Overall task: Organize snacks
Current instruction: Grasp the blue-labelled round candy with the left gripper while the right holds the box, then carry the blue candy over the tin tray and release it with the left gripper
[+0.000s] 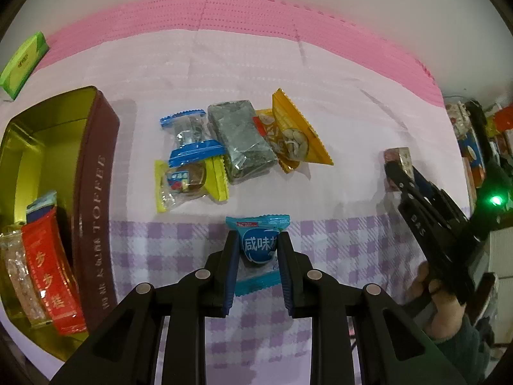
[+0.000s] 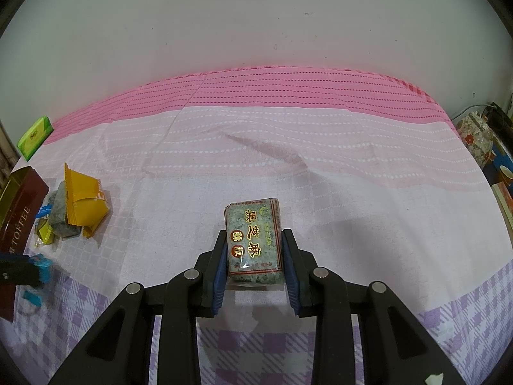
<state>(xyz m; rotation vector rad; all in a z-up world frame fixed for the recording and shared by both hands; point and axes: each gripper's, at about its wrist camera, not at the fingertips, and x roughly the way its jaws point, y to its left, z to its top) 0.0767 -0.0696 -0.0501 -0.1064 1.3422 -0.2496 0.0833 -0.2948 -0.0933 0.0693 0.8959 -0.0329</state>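
Observation:
My left gripper [image 1: 258, 240] is shut on a blue snack packet [image 1: 260, 248] with white characters, just above the checked cloth. The maroon toffee tin [image 1: 96, 192] stands open at the left with a red packet [image 1: 51, 272] and a clear packet [image 1: 19, 272] inside. A pile of loose snacks lies mid-table: a grey-green block [image 1: 240, 138], a yellow packet [image 1: 298, 128], a blue-ended clear packet [image 1: 189, 134] and a small yellow candy [image 1: 186, 183]. My right gripper [image 2: 255, 235] is shut on a speckled green sesame cake [image 2: 253, 240]; it also shows at the right in the left wrist view.
A green box [image 1: 24, 61] lies at the far left corner of the pink cloth. A person's hand [image 1: 442, 304] holds the right gripper. A floral jar [image 2: 474, 141] and boxes crowd the right edge. A white wall stands behind the table.

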